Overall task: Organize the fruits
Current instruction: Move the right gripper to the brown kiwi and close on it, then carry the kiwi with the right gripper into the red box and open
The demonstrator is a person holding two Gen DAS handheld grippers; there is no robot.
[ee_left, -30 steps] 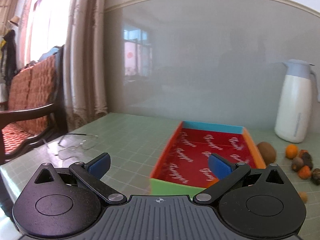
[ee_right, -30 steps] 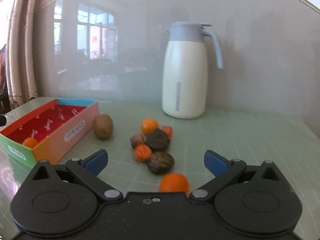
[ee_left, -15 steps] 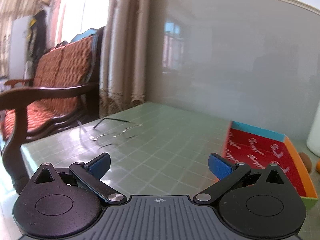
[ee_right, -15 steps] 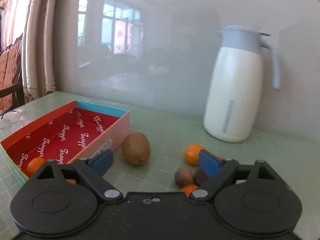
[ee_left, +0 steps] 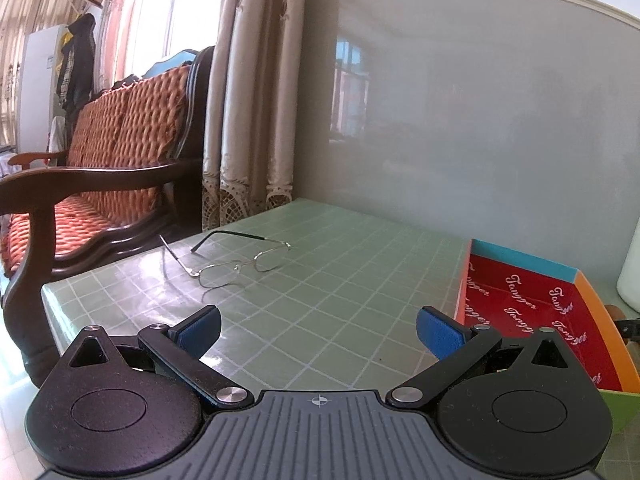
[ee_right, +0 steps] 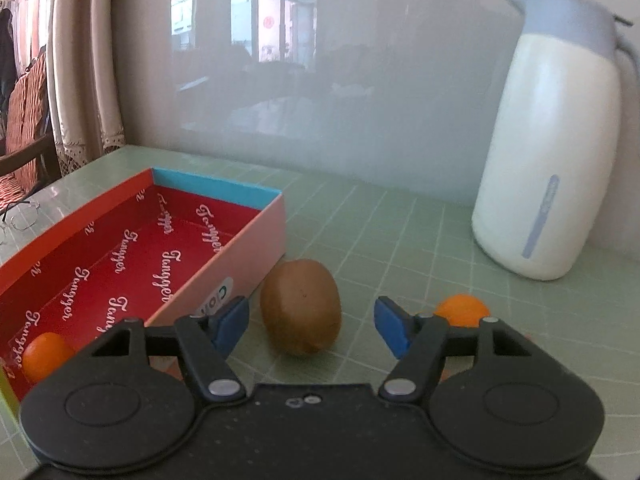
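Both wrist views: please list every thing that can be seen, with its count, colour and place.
kiwi: one, brown, on the table between the right jaws, untouched
box: one, red inside, left of the kiwi
small orange fruit: one, inside the box, near corner
second orange fruit: one, on the table, behind the right pad
jug: one, white and blue, far right
glasses: one pair, thin metal, table's left part
armchair: one, orange cushions, beside the table
table: one, green grid
left gripper: jaws open, empty
right gripper: jaws just closing, still open

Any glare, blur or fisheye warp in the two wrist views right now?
Left wrist: window blown out, glossy wall panel mirrors panes, wall trim bows, eyeglasses sharp. Right wrist: same reflection over the box, jug leans with warp, kiwi crisp.
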